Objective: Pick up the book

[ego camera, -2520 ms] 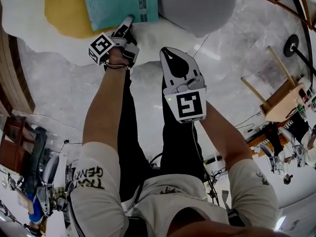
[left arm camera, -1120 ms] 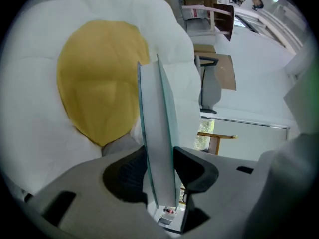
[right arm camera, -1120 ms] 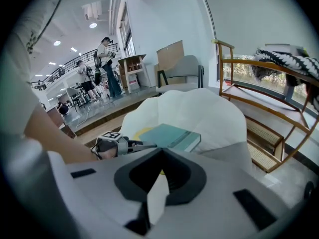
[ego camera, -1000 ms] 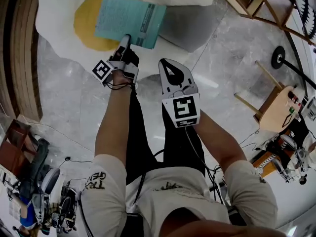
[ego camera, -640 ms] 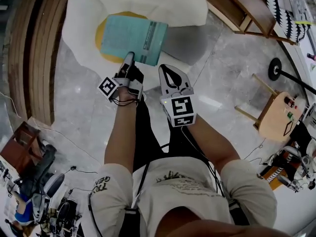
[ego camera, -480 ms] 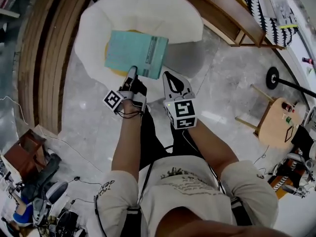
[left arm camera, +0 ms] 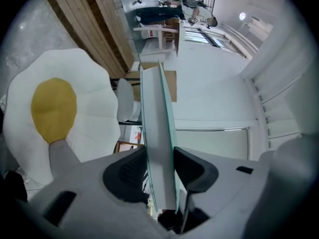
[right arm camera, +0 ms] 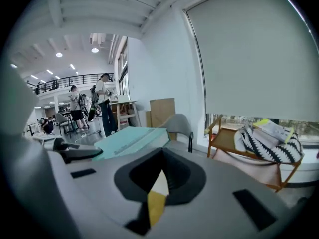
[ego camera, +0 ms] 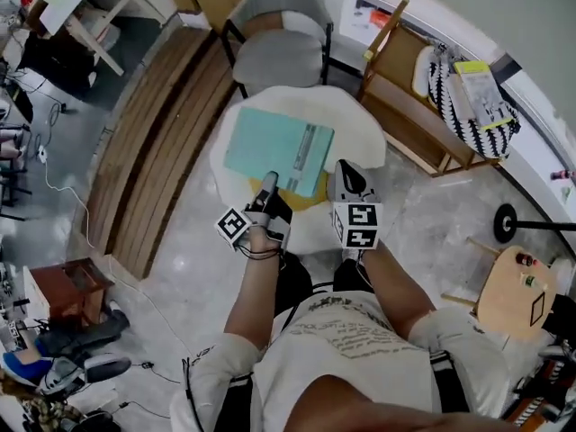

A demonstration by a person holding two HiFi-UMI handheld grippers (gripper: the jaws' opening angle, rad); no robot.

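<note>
A thin teal book [ego camera: 279, 149] hangs in the air above a white egg-shaped rug [ego camera: 360, 142] with a yellow yolk. My left gripper [ego camera: 268, 185] is shut on the book's near edge. In the left gripper view the book [left arm camera: 158, 128] stands edge-on, pinched between the two dark pads [left arm camera: 127, 172] of that gripper [left arm camera: 160, 169]. My right gripper [ego camera: 349, 176] is beside it to the right, shut and holding nothing. In the right gripper view, past that gripper [right arm camera: 158, 183], the book [right arm camera: 129, 139] lies flat at left.
A grey chair [ego camera: 279, 52] stands beyond the rug. A wooden rack [ego camera: 409, 120] with a striped cushion [ego camera: 468, 106] is at right, slatted wooden boards [ego camera: 153, 151] at left, a small round table [ego camera: 526, 291] at lower right. People [right arm camera: 103, 103] stand far off.
Both grippers have risen a long way. The book has come up off the egg rug with the left gripper, and the floor now lies far below.
</note>
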